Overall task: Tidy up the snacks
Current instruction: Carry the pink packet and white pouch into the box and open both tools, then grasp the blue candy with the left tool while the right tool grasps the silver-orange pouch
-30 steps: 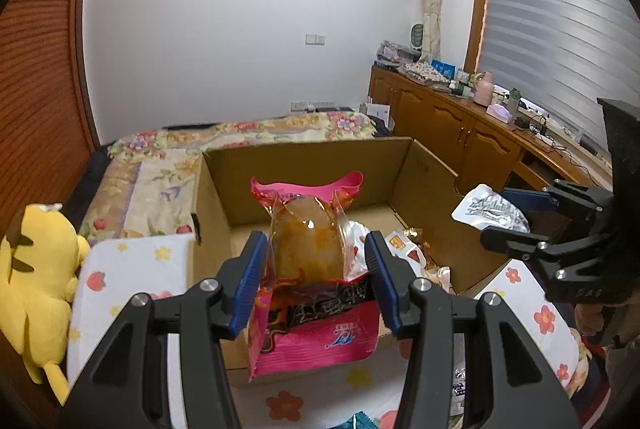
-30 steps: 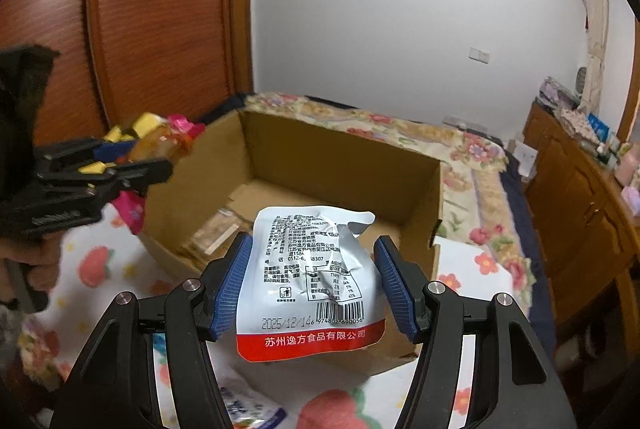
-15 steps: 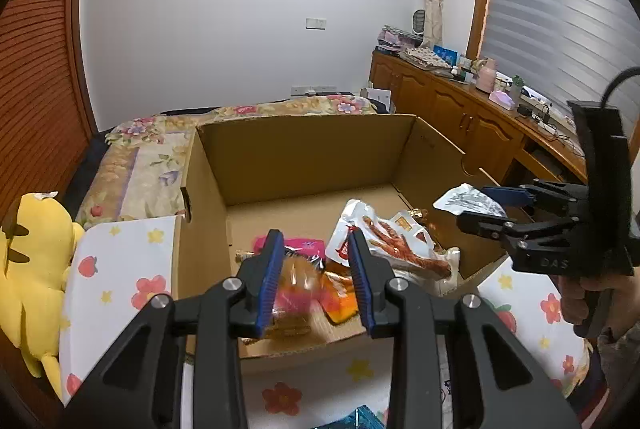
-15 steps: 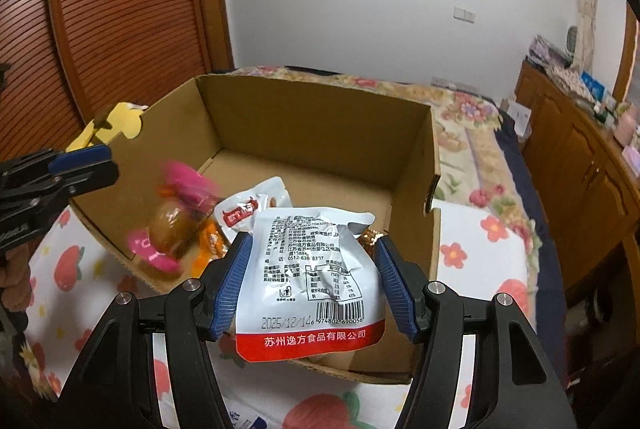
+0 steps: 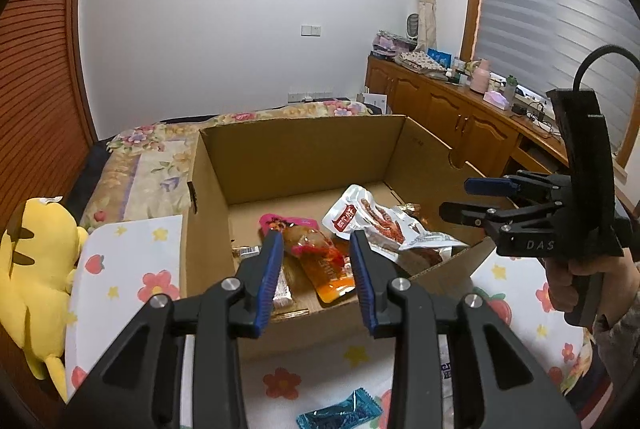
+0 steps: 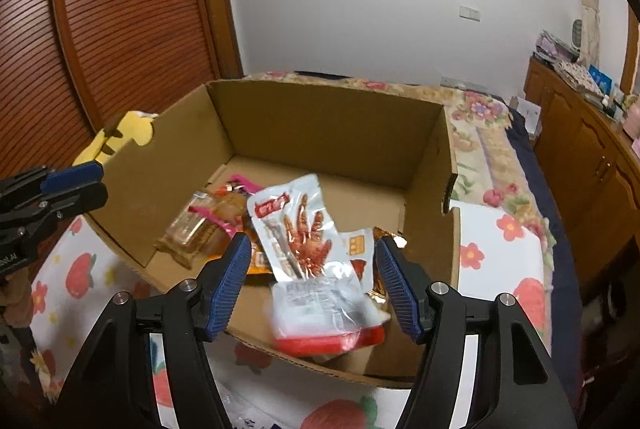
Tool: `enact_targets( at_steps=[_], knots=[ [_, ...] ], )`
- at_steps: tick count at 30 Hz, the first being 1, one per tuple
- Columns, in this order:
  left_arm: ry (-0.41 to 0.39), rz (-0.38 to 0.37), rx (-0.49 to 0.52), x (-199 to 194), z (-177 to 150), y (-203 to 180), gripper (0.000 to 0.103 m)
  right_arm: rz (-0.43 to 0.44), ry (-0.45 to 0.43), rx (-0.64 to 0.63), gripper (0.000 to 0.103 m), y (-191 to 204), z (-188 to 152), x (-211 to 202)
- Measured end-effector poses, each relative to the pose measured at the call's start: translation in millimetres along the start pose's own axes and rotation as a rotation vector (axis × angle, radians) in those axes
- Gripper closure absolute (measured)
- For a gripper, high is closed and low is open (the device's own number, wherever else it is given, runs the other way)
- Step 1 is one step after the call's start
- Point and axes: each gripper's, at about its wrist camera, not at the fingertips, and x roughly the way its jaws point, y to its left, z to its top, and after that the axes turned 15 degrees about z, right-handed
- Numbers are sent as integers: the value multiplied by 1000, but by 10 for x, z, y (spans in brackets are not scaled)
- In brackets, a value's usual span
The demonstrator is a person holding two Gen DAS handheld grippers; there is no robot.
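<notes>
Brown cardboard box (image 5: 304,149), pink-orange snack pouch (image 5: 316,253), yellow plush toy (image 5: 32,269), flower-printed white cloth (image 5: 132,269)

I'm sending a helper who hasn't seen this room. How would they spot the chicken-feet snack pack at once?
Find the open cardboard box on the flowered cloth. On its floor, toward the near right corner, lies the chicken-feet pack, overlapping other packets. It alone is silvery-white with a red label and a picture of red claws; the neighbour on its left is pink and orange.

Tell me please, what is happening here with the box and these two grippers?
A person is sorting snack packets into a cardboard box on a flowered cloth. The right gripper is opening over the box; a blurred white and red packet has left its pads. The left gripper is also opening, nothing between its pads. A blue packet lies outside the box.
</notes>
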Motion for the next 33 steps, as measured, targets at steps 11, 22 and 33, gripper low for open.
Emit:
enact_targets(
  at_steps=[11, 22, 33],
  knots=[
    [-52, -8, 7, -369, -194, 102, 52, 0, -70, -61, 31, 311, -216, -397],
    [-54, 17, 46, -527, -677, 87, 47, 34, -55, -83, 31, 541, -856, -759],
    [46, 24, 30, -245, -1173, 38, 45, 2, 50, 5, 31, 398, -1532, -548]
  ],
)
